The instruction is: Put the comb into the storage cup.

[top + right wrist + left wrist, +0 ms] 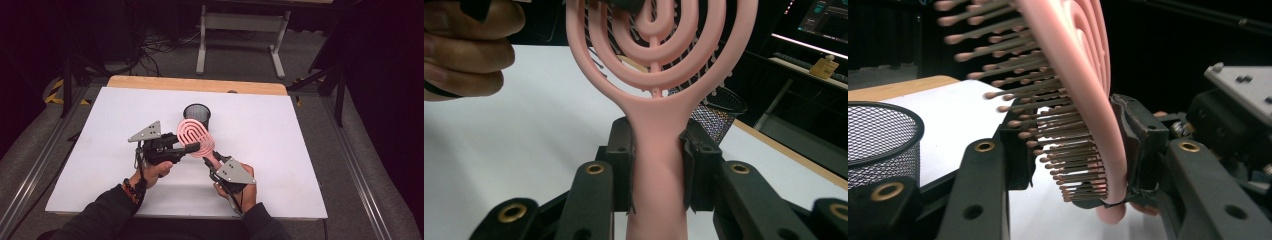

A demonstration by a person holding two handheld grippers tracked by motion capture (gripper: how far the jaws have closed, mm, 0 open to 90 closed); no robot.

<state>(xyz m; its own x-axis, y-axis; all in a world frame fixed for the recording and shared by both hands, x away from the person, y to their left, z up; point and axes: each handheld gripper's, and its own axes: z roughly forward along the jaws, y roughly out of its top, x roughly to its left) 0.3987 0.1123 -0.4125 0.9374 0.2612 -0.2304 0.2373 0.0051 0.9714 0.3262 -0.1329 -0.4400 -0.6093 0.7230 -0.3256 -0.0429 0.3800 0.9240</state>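
Note:
A pink hairbrush (196,136) with a ringed oval head is held up over the white table (290,145). My right gripper (212,162) is shut on its handle (656,165), both pads pressed against the sides. From the left, my left gripper (192,146) has the brush head (1083,75) between its jaws: one pad lies on the smooth back and the other meets the bristle tips (1023,135). A black mesh cup (197,115) stands upright just behind the brush.
A person's hand (464,50) holding the left gripper is close at the upper left in the right gripper view. The table's wooden far edge (200,84) runs behind the mesh cup (878,135). A grey stand (240,30) is on the floor beyond.

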